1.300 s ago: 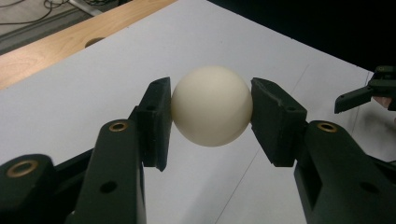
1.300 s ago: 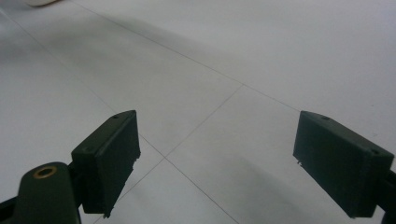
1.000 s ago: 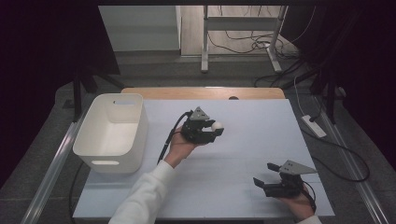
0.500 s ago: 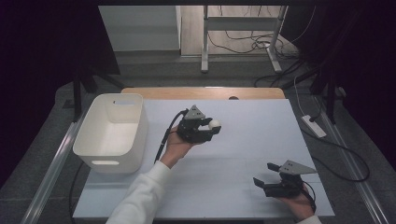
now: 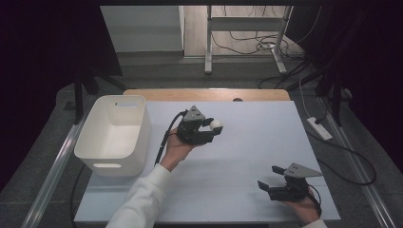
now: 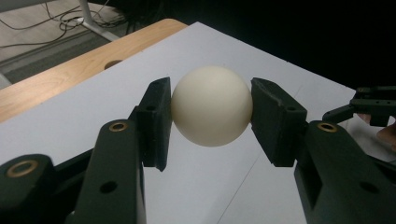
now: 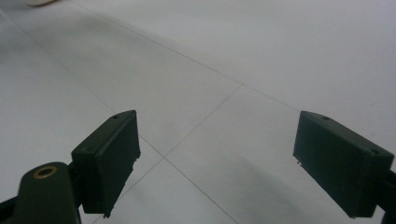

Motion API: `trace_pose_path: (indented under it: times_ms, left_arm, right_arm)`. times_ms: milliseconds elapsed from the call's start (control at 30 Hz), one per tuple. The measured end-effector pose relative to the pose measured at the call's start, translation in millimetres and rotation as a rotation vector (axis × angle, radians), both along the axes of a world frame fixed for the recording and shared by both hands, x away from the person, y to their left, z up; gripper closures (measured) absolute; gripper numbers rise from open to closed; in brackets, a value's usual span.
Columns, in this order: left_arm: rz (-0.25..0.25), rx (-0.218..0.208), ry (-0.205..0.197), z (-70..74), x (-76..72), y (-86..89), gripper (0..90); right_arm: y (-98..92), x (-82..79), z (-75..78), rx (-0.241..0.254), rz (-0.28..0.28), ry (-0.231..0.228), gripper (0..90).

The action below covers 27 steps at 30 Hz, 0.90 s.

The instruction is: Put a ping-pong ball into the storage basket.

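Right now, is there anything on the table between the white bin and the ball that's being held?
Nothing lies there. In the high view, the stretch between the white bin and the ball shows bare tabletop, crossed by the left gripper and its cable.

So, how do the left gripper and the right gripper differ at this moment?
The left gripper is shut on a white ball; the right gripper stands open with nothing between its jaws. The left gripper is lifted above the table, beside the white bin; the right gripper is low near the table's front edge. Both are black.
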State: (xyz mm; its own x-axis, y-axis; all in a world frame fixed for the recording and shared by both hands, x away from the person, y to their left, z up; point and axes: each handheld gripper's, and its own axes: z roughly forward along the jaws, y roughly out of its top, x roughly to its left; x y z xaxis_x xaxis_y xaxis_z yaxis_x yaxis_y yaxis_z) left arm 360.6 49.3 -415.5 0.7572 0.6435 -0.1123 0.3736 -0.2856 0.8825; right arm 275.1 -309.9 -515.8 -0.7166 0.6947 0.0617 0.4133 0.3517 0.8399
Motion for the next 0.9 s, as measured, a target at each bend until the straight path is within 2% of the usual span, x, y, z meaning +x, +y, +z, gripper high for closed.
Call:
trace_pose_path:
  times_ms: [900]
  left_arm:
    - [0.039, -0.045, -0.023, 11.7, -4.6, 25.9, 50.5]
  right_arm:
    - [0.0, 0.2, -0.2, -0.001, -0.001, 0.000, 14.5]
